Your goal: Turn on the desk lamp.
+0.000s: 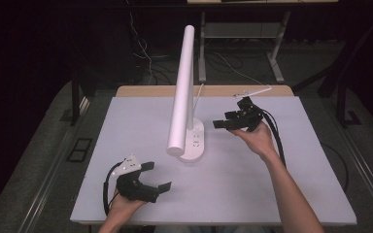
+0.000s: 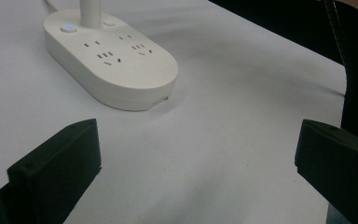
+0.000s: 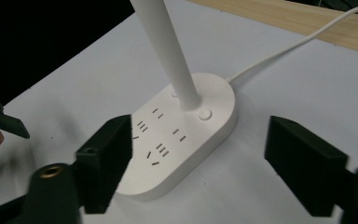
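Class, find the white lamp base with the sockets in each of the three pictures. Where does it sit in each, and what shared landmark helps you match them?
High view: the base sits mid-table, under the leaning stem.
Left gripper view: upper left, beyond the open tool.
Right gripper view: centre, between the open jaws.
Shared landmark: the sockets on its top.

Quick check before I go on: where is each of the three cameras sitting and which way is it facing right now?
High view: above the person's side, looking forward and down at the table; both forearms, left gripper, right gripper.
Left gripper view: low, over open jaws toward the lamp base.
Right gripper view: from the other side, down on the lamp base, its pole and cord.
All three share the lamp base.
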`<state>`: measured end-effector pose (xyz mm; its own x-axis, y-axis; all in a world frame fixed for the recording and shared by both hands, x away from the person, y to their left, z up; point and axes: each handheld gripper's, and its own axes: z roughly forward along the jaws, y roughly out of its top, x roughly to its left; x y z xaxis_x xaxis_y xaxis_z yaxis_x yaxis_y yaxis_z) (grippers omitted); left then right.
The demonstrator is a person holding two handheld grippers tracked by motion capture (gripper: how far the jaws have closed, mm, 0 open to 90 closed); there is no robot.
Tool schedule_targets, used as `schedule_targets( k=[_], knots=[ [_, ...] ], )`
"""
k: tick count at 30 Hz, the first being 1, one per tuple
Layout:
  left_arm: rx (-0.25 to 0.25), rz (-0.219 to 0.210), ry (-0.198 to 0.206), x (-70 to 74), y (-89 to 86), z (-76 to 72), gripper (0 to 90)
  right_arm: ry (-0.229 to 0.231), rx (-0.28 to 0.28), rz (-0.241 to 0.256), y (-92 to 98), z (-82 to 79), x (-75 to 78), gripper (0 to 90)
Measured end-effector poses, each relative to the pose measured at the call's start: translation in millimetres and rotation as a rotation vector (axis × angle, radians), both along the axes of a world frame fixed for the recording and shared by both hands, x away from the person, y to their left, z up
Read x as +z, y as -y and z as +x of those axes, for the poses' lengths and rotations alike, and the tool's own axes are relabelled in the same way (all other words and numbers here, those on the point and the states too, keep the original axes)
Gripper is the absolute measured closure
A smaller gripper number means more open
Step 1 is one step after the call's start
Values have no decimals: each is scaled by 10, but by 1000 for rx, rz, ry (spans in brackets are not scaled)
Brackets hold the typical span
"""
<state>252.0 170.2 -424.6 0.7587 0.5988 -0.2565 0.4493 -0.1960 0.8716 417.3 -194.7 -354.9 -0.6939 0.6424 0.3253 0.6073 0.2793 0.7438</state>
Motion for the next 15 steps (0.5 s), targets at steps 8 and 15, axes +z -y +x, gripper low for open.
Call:
schedule_targets(
  k=[8,15],
  knots=[
    [2,-1,2,0,-6,5,0,-7,4,38,-55,87,-27,360],
    [2,-1,2,-1,-8,6,0,-10,10,58,-116,161,-54,383]
  ],
)
